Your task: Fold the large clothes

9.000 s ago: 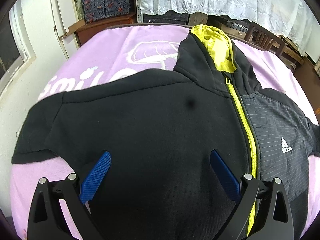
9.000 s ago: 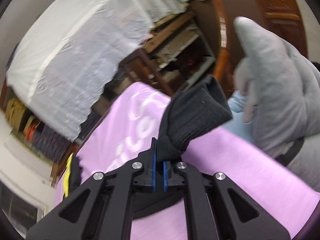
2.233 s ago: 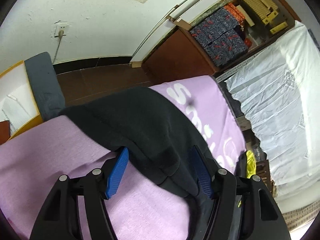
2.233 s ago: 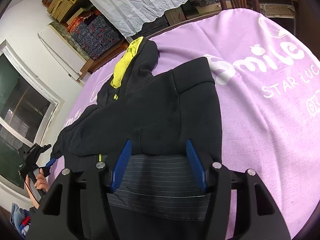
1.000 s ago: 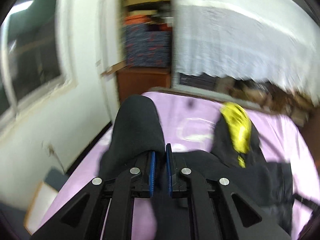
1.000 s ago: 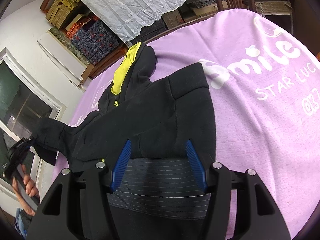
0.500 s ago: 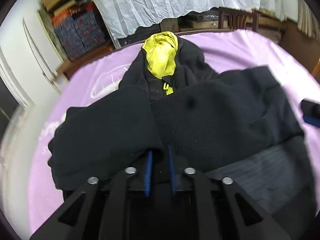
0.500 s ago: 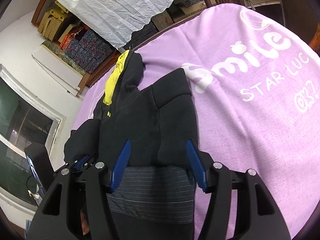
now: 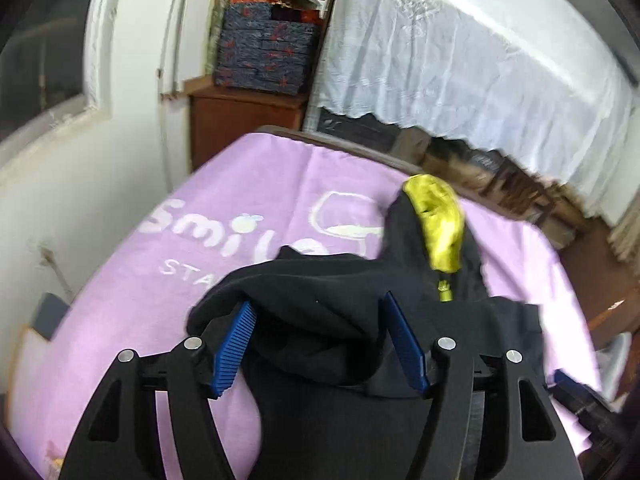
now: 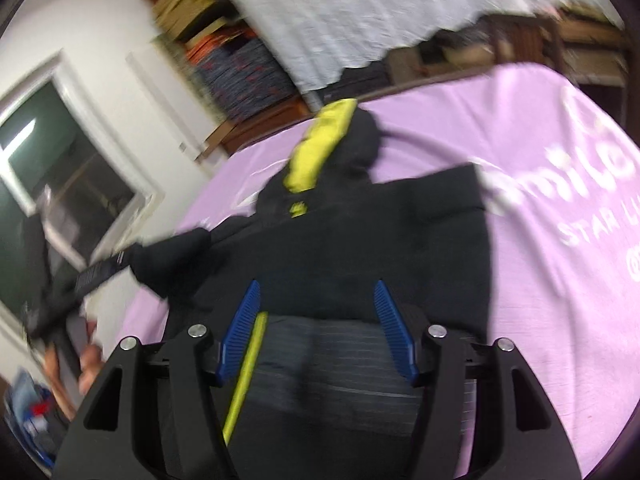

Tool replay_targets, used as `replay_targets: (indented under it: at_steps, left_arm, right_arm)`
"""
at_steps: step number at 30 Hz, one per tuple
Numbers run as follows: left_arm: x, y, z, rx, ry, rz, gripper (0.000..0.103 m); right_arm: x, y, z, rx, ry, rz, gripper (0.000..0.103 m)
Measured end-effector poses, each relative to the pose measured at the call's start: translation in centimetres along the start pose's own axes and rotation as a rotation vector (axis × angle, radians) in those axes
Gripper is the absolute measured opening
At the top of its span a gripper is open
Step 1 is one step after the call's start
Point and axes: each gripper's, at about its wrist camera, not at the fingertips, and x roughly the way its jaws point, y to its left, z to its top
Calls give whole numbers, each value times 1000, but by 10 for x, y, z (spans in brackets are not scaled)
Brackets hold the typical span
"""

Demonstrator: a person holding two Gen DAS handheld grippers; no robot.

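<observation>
Now the black hoodie [image 9: 400,344] lies across the purple blanket [image 9: 248,184], its left sleeve [image 9: 304,320] dropped over the body. At lower centre the left gripper [image 9: 320,340] has just spread, releasing it; the right gripper [image 10: 316,328] hovers spread, holding nothing. Both sleeves look folded in.

My fingers [image 9: 236,344] carry ribbed blue plastic pads on matt black plastic arms with shiny metal screws. The hoodie [image 9: 320,320] is soft matt black fleece, its hood lining [image 9: 440,224] glossy yellow. The purple cover [image 9: 248,184] is matt cloth.
</observation>
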Motion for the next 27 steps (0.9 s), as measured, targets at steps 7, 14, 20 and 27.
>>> replay_targets:
  at_steps: [7, 14, 20, 27]
  left_arm:
    - [37, -53, -32, 193, 133, -83, 66]
    - [58, -92, -78, 484, 165, 18, 67]
    - [-15, -35, -43, 242, 33, -171, 94]
    - [-58, 105, -1, -269, -134, -86, 95]
  right_arm:
    - [16, 71, 4, -194, 2, -94, 64]
    - [7, 36, 21, -29, -7, -187, 64]
    - [5, 54, 23, -85, -6, -171, 64]
    - [31, 122, 6, -267, 53, -141, 64]
